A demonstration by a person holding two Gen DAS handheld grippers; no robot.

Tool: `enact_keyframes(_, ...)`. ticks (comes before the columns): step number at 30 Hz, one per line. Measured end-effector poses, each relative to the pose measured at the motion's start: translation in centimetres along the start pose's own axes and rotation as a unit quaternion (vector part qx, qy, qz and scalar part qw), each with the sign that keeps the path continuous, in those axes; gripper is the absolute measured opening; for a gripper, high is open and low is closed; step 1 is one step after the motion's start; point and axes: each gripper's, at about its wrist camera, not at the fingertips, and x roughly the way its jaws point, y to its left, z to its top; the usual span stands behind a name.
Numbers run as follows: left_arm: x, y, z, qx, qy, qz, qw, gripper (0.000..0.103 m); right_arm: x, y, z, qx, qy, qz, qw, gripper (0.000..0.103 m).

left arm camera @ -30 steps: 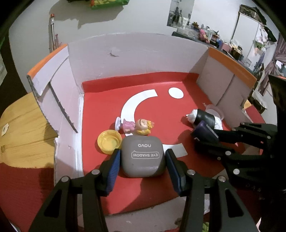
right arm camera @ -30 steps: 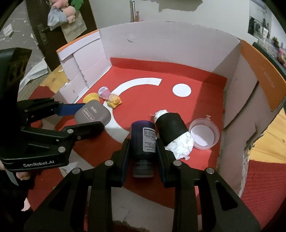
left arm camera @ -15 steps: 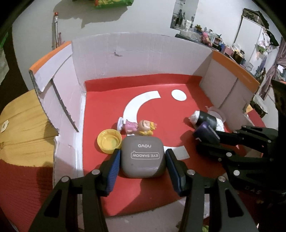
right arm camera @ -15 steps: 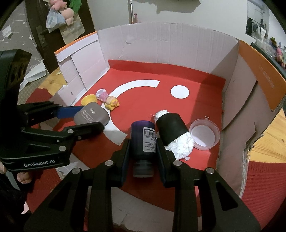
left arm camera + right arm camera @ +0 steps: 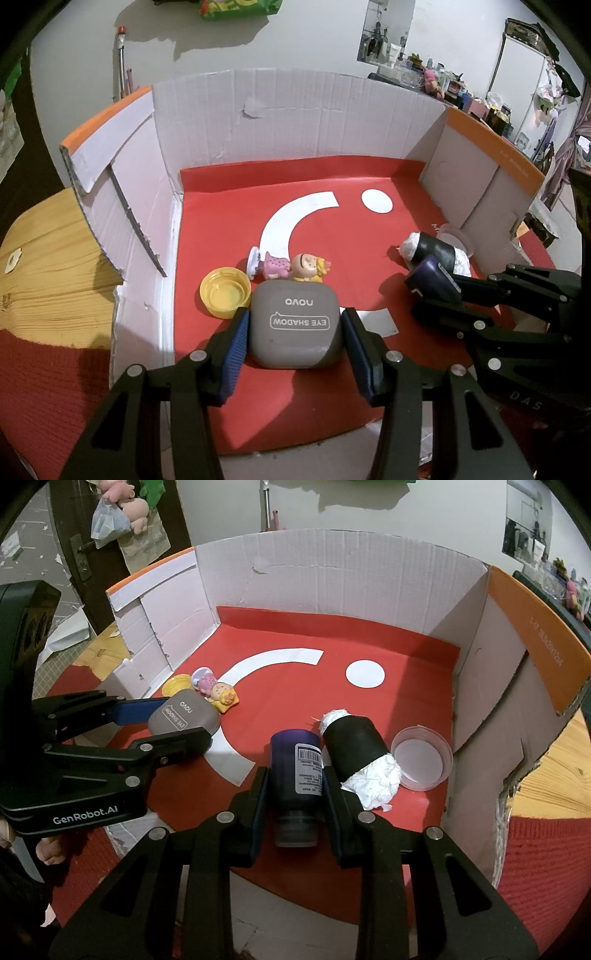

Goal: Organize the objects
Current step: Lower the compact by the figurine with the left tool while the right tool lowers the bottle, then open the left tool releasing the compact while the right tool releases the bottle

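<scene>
A grey eye shadow case [image 5: 295, 325] sits between the blue pads of my left gripper [image 5: 295, 317], which is shut on it over the red floor of the box. In the right wrist view the same case [image 5: 183, 716] is held at the left. My right gripper [image 5: 294, 775] is shut on a dark purple bottle [image 5: 295, 764] that lies with its cap toward the camera. A black roll stuffed with white paper [image 5: 354, 746] lies against the bottle's right side. A small doll figure [image 5: 295, 264] and a yellow cap [image 5: 224, 293] lie just beyond the case.
All this is inside a white cardboard box [image 5: 295, 118] with orange-edged flaps and a red floor bearing white shapes. A clear plastic lid [image 5: 421, 760] rests by the right wall. Wooden tabletop and red cloth surround the box. A hand [image 5: 48, 853] holds the left gripper.
</scene>
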Motion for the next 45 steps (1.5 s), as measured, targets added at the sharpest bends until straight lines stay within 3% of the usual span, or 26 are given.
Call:
enact_keyframes(26, -0.4, -0.7, -0.2, 0.001, -0.010, 0.013, 0.9999, 0.053, -0.3, -0.4, 0.0, -0.020, -0.007, 0.015, 1.000, 0.027)
enact_keyframes(39, -2.2, -1.4, -0.5, 0.012, -0.033, 0.015, 0.9993, 0.070, -0.5, 0.4, -0.7, -0.019, -0.008, 0.012, 1.000, 0.027)
enact_keyframes(45, -3.7, -1.2, -1.0, 0.007, -0.046, 0.011, 0.9989, 0.072, -0.8, 0.6, -0.9, -0.016, -0.011, 0.011, 1.000, 0.027)
